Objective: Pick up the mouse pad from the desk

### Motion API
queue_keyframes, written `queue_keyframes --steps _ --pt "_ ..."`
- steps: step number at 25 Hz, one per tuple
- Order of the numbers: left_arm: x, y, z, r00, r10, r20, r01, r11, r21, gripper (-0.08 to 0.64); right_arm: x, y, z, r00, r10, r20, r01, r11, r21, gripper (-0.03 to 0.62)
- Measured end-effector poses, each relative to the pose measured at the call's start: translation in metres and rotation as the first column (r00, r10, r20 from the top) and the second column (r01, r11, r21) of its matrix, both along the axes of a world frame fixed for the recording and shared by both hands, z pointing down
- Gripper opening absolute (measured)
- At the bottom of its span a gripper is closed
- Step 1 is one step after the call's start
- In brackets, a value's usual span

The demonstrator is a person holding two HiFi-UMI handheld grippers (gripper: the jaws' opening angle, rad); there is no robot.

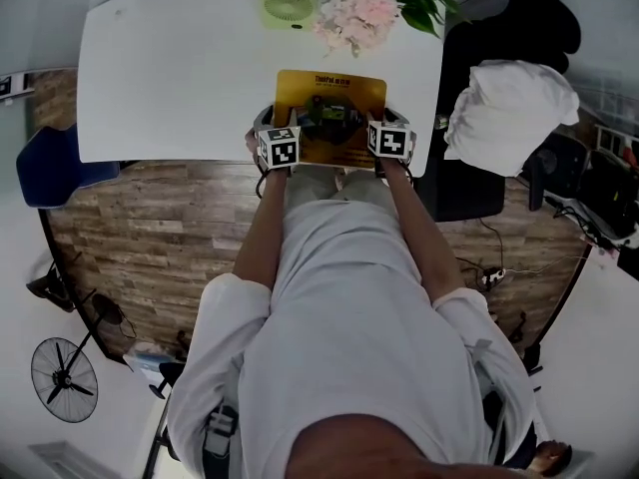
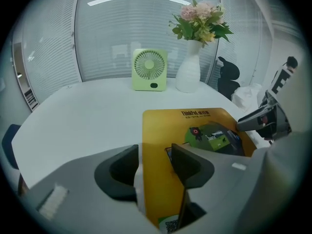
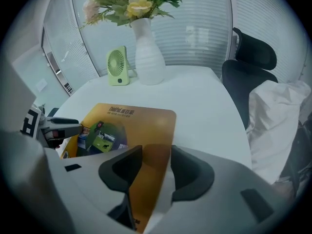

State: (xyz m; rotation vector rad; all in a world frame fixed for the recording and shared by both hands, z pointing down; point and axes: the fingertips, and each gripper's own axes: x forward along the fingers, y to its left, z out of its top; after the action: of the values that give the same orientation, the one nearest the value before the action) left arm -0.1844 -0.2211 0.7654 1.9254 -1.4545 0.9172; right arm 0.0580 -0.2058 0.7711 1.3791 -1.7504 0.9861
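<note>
A yellow mouse pad (image 1: 329, 108) with a green printed picture lies flat on the white desk (image 1: 180, 78), close to its near edge. My left gripper (image 1: 270, 126) sits at the pad's left edge. In the left gripper view its jaws (image 2: 153, 156) stand apart, with the pad's edge (image 2: 165, 135) running between them. My right gripper (image 1: 393, 120) sits at the pad's right edge. In the right gripper view its jaws (image 3: 156, 157) are also apart over the pad's edge (image 3: 146, 130). Neither pair presses on the pad. Each gripper shows in the other's view: the right gripper (image 2: 265, 118), the left gripper (image 3: 53, 126).
A small green desk fan (image 1: 290, 8) and a white vase of flowers (image 1: 364, 13) stand at the desk's far side. A black office chair draped with white cloth (image 1: 509, 103) is to the right. A floor fan (image 1: 65, 377) stands on the floor at lower left.
</note>
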Motion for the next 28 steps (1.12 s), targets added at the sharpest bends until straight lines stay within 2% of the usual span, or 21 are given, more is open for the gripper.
queue_keyframes --steps 6,9,12,13,14,18,28 --pt "0.000 0.001 0.000 0.999 -0.010 -0.049 0.009 1.000 -0.008 0.178 -0.001 0.002 -0.002 1.000 0.002 -0.007 -0.002 1.000 0.003 0.173" --pt "-0.003 0.002 -0.003 0.997 -0.018 -0.073 0.015 0.999 -0.036 0.155 -0.001 0.003 -0.001 1.000 0.013 0.007 -0.013 1.000 0.002 0.158" --pt "-0.006 0.001 -0.002 0.996 -0.019 -0.092 0.014 0.998 -0.059 0.109 -0.008 0.005 -0.002 0.998 0.011 0.056 -0.010 1.000 -0.014 0.099" --pt "-0.004 0.002 -0.001 0.995 -0.018 -0.103 0.010 0.997 -0.070 0.089 -0.013 0.006 -0.003 0.997 0.008 0.076 -0.006 1.000 -0.021 0.051" --pt "-0.001 0.003 -0.001 0.993 -0.018 -0.116 0.009 0.997 -0.081 0.041 -0.017 0.008 -0.003 0.996 0.001 0.086 0.001 1.000 -0.024 0.034" --pt "0.001 0.004 -0.001 0.988 -0.029 -0.149 0.017 0.996 -0.082 0.026 -0.018 0.009 -0.005 0.993 -0.049 0.104 0.050 0.999 0.000 0.032" --pt "0.000 0.007 -0.024 0.971 -0.048 -0.235 0.039 0.998 -0.045 0.025 -0.020 0.013 -0.030 0.979 -0.084 0.187 0.072 0.995 0.066 0.035"
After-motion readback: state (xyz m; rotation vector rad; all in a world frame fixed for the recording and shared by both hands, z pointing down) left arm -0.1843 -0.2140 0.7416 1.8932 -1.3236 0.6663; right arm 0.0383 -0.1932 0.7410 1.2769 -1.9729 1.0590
